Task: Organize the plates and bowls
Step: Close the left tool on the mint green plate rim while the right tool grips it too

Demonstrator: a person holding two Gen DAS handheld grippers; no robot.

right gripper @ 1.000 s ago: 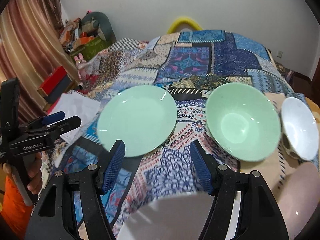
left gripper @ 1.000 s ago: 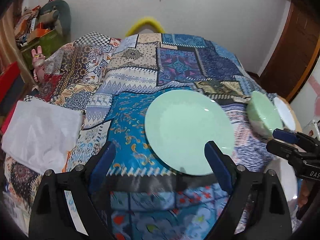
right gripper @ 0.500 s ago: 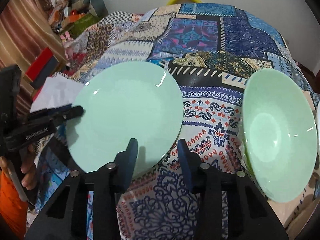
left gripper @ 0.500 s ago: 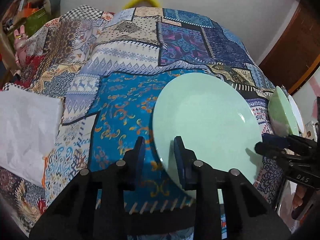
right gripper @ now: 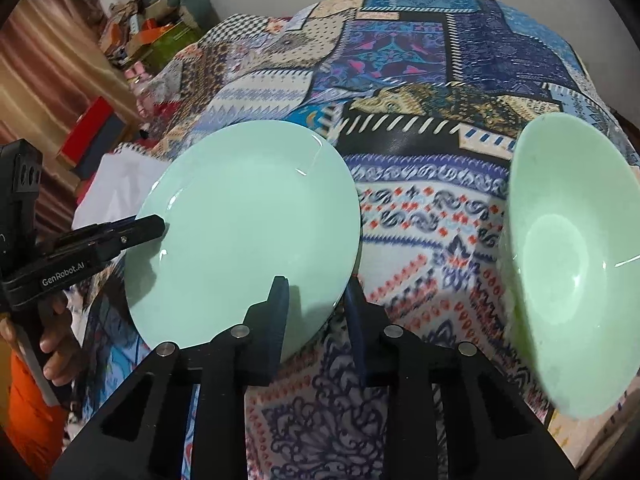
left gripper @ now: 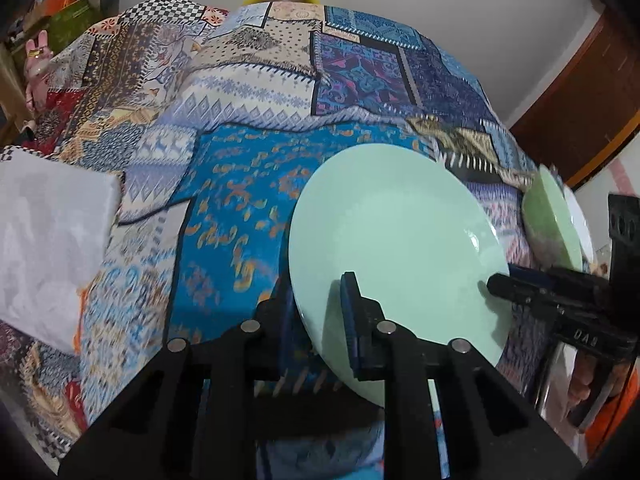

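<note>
A pale green plate [left gripper: 396,240] lies on a patchwork cloth [left gripper: 248,184]; it also shows in the right wrist view [right gripper: 248,232]. My left gripper [left gripper: 320,304] is shut on the plate's near left rim. My right gripper [right gripper: 316,300] is shut on its near right rim, and its tip shows in the left wrist view [left gripper: 504,284]. The left gripper's tip shows in the right wrist view [right gripper: 152,228] on the plate's left edge. A green bowl [right gripper: 568,256] stands to the right of the plate, apart from it.
A white folded cloth [left gripper: 48,240] lies at the left on the patchwork cloth. A white bowl's rim [left gripper: 580,220] shows behind the green bowl [left gripper: 552,220]. Boxes and toys [right gripper: 152,36] are piled at the far left. A wooden door [left gripper: 580,100] is at the right.
Both grippers moved in on the plate and closed from wide open onto its near rim, one on each side. The plate looks slightly raised at its near edge.
</note>
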